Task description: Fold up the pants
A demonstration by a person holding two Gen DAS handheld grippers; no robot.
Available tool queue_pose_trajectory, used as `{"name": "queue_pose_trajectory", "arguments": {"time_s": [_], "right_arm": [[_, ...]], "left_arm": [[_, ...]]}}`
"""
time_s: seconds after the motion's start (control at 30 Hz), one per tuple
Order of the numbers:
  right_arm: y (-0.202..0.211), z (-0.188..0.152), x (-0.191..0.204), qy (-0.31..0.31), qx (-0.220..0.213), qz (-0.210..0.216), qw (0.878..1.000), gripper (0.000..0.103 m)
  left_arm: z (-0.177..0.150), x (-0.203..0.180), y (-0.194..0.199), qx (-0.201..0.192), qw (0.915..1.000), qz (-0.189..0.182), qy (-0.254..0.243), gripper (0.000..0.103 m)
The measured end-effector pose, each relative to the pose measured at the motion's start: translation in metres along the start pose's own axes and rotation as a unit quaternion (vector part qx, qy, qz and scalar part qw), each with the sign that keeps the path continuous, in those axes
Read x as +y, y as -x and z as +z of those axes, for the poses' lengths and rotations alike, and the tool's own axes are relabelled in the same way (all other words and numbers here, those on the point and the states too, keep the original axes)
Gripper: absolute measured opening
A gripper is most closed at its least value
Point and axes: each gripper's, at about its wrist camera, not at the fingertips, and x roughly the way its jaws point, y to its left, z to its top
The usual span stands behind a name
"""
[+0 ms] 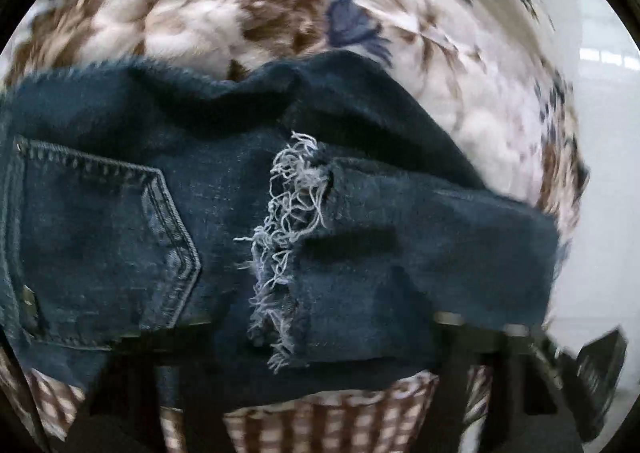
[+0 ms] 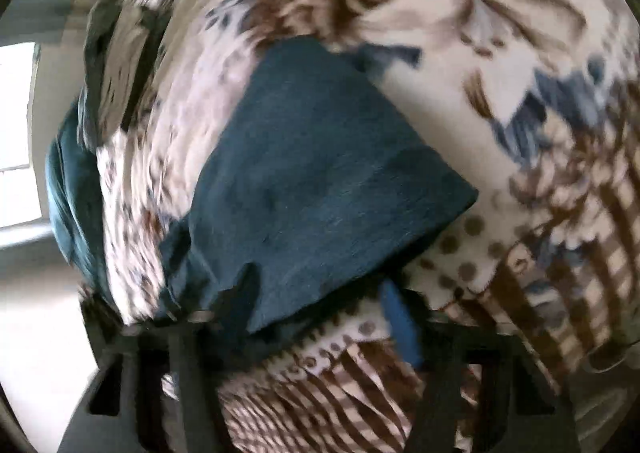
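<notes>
Dark blue jeans (image 1: 280, 221) lie folded on a flowered blanket, with a back pocket (image 1: 108, 245) at the left and a frayed tear (image 1: 288, 237) in the middle. My left gripper (image 1: 312, 365) points down at their near edge. Its dark fingers (image 1: 128, 377) stand wide apart, and flat, unbunched denim covers their tips. In the right wrist view a smooth folded end of the jeans (image 2: 320, 181) reaches down to my right gripper (image 2: 316, 337). That denim lies against the left finger (image 2: 188, 345), and blanket shows between it and the other finger, so the jaws stand open.
The flowered brown, blue and white blanket (image 1: 208, 13) covers the bed, with a checked border (image 1: 328, 425) near the fingers. Pale floor (image 1: 600, 213) shows past the bed's right edge. A teal cloth (image 2: 76, 205) hangs at the bed's left side beside a bright window (image 2: 16, 133).
</notes>
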Motion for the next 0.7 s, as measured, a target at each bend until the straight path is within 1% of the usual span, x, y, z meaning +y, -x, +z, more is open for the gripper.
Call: {"name": "queue_pose_trajectory", "arguments": {"time_s": [0.03,0.07,0.1,0.13,0.2,0.27,0.3,0.33,0.37,0.4,0.43,0.5,0.57,0.7], "right_arm": [[-0.003,0.002,-0.004,-0.009,0.001,0.005,1.000,0.035],[-0.005,0.003,-0.007,-0.018,-0.001,0.012,1.000,0.028],[-0.005,0.003,-0.009,-0.023,-0.007,0.014,1.000,0.019],[-0.004,0.003,-0.010,-0.025,-0.012,0.016,0.999,0.014],[0.002,0.002,-0.006,-0.014,-0.024,0.013,1.000,0.010],[0.008,0.001,0.000,0.002,-0.030,-0.003,1.000,0.010],[0.011,0.003,0.000,0.003,-0.029,-0.001,1.000,0.010],[0.010,0.004,0.002,0.009,-0.025,0.000,1.000,0.010],[0.009,0.006,0.004,0.018,-0.017,0.004,1.000,0.012],[0.008,0.008,0.006,0.024,-0.011,0.006,1.000,0.015],[0.006,0.009,0.005,0.025,-0.008,0.005,1.000,0.015],[0.001,0.010,0.002,0.016,0.004,0.009,1.000,0.015],[-0.005,0.010,-0.003,0.005,0.015,0.012,1.000,0.016],[-0.015,0.009,-0.009,-0.004,0.024,0.019,1.000,0.016]], "left_arm": [[-0.003,0.000,0.002,-0.005,0.9999,0.010,-0.010,0.034],[-0.006,0.001,0.003,-0.007,0.9998,0.012,-0.014,0.027],[-0.009,0.005,0.004,-0.007,0.9998,0.015,-0.013,0.025],[-0.013,0.010,0.005,-0.005,0.9998,0.014,-0.010,0.022],[-0.018,0.017,0.008,-0.003,0.9999,0.012,-0.007,0.022],[-0.022,0.027,0.012,-0.009,0.9998,-0.017,0.011,0.023],[-0.021,0.033,0.015,-0.011,0.9987,-0.041,0.027,0.026],[-0.020,0.038,0.016,-0.010,0.9967,-0.066,0.046,0.042],[-0.019,0.043,0.016,-0.010,0.9943,-0.085,0.063,0.067],[-0.018,0.050,0.014,-0.011,0.9893,-0.114,0.090,0.074],[-0.015,0.057,0.009,-0.010,0.9819,-0.145,0.121,0.076],[-0.010,0.057,0.001,-0.007,0.9781,-0.155,0.139,0.076],[-0.004,0.052,-0.008,-0.006,0.9813,-0.139,0.133,0.076],[0.002,0.026,-0.019,-0.011,0.9932,-0.082,0.082,0.075]]}}
